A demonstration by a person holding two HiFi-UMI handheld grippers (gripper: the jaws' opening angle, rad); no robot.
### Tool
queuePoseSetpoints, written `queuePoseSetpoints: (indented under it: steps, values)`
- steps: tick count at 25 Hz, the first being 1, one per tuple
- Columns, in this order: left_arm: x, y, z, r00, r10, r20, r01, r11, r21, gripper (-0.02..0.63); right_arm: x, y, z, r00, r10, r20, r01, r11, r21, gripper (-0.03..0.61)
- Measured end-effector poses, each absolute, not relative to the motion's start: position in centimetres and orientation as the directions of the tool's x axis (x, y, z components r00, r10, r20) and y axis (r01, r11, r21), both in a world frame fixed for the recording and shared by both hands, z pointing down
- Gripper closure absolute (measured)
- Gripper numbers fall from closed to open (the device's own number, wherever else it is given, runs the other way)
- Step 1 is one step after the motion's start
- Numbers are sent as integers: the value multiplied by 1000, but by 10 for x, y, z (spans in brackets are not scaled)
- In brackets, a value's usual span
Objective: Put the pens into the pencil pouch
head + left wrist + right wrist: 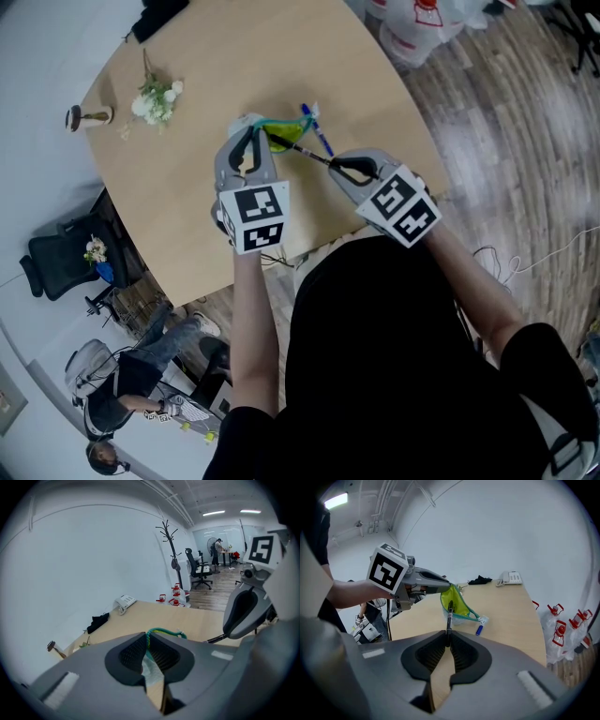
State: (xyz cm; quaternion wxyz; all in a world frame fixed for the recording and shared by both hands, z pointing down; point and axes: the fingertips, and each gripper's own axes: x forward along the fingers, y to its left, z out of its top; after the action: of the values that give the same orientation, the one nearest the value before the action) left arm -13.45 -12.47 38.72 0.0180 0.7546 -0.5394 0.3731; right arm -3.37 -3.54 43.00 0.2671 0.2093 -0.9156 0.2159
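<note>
A black pen (449,616) is pinched in the right gripper (447,641) and aimed at twelve o'clock into the pencil pouch (457,603), whose rim is clamped by the left gripper (149,648). The pen is best slid deep before release. A blue pen (478,630) lies at one o'clock beyond.

The left tool (148,643) pinches the translucent, green-zippered pencil pouch (153,671) above the tan bench (140,616). At right, a pen (214,640) pokes from beneath the right tool (234,623).

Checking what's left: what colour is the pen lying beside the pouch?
Blue; the pen shows best in the head view.
</note>
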Motion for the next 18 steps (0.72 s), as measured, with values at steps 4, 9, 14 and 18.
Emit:
queuePoseSetpoints:
  steps: [4,9,14,18]
  values:
    - [-135,-123,387,142,-800,583,-832,-415,-368,589,-42,-42,432,-772,-265,578,-498,817,-290,535]
    - [-140,-118,388,137,-798,587,-840,-408,-359,589,-56,-49,432,-779,-263,569,-497,813,-304,535]
    - [-145,-115,387,127,-798,589,-849,-395,-352,589,-68,-55,430,-782,-260,566,-496,810,-314,535]
    - [-146,-113,387,130,-800,586,-850,-394,-349,589,-79,-59,429,-787,-254,562,-493,807,-324,535]
